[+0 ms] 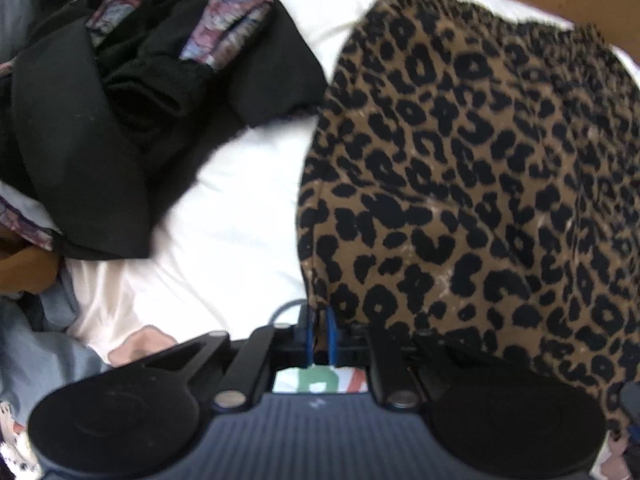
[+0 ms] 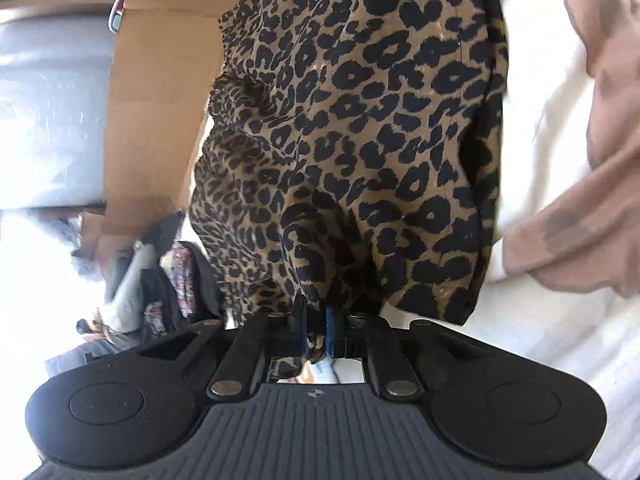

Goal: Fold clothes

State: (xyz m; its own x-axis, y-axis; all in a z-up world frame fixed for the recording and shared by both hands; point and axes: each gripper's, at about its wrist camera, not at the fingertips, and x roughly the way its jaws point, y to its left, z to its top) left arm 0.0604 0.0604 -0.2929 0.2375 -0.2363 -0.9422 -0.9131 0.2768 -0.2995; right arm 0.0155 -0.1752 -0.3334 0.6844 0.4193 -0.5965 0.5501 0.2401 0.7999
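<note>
Both grippers [image 1: 319, 334] [image 2: 316, 330] on leopard garment [image 2: 360, 128] (black pile [image 1: 120, 112] left-only)

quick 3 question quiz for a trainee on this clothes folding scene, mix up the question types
1. True or false: both tools are shut on the leopard-print garment.
2. What lies to the left of that garment in the left wrist view? A) dark clothes pile B) a plate C) a shoe
3. Fill in: the garment lies on a ____ sheet.

Key:
1. True: the left tool pinches its near edge, and the right tool pinches bunched fabric.
2. A, the dark clothes pile.
3. White, the white sheet.
</note>
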